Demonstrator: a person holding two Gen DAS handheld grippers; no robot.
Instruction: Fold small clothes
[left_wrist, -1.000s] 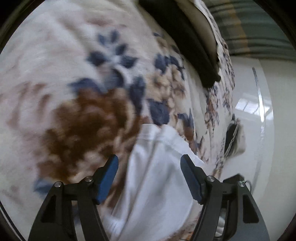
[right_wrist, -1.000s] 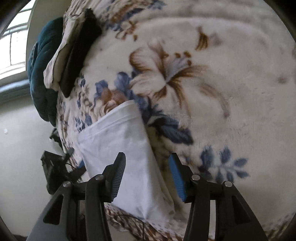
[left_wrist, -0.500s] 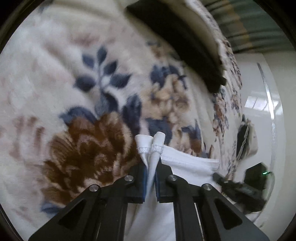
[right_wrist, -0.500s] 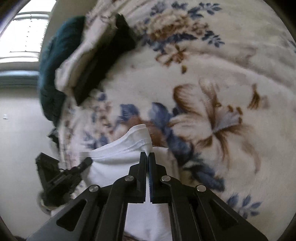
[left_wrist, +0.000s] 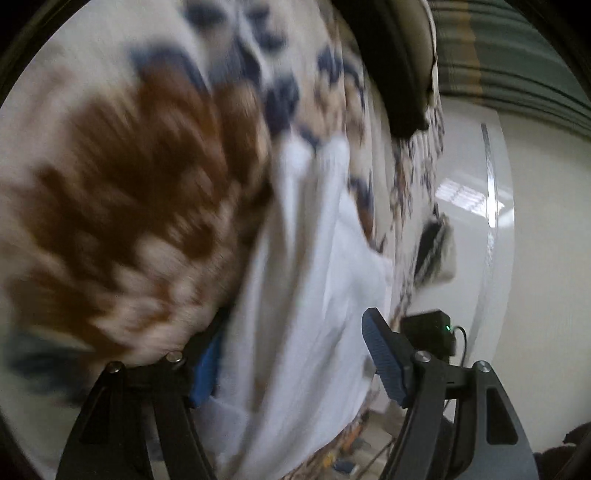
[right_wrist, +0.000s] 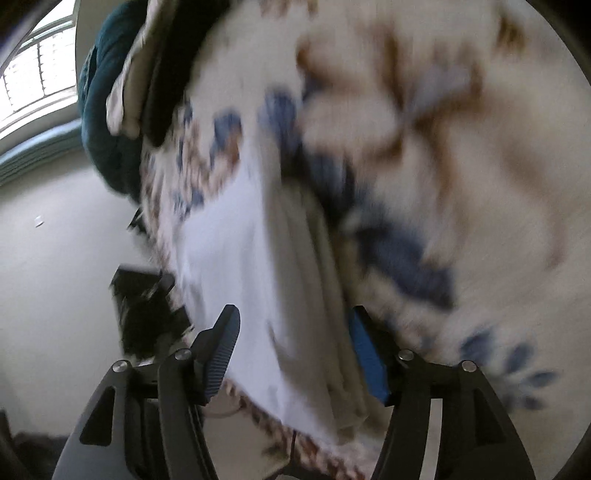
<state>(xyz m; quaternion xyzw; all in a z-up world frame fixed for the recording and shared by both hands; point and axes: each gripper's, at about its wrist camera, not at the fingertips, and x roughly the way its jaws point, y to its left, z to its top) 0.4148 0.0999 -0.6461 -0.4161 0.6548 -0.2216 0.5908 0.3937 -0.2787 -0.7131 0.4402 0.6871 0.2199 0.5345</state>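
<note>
Now that both my pinches have let go, my left gripper (left_wrist: 291, 354) and right gripper (right_wrist: 291, 354) have just been opening wide, and the white cloth (left_wrist: 306, 295) lies loose between them on the flowery blanket (left_wrist: 122, 192), by its edge.

A small white garment (left_wrist: 303, 295) lies folded into a long, narrow strip on the floral blanket (left_wrist: 122, 192) of the bed, close to its edge, its layered folds (right_wrist: 317, 295) showing along one side.
</note>
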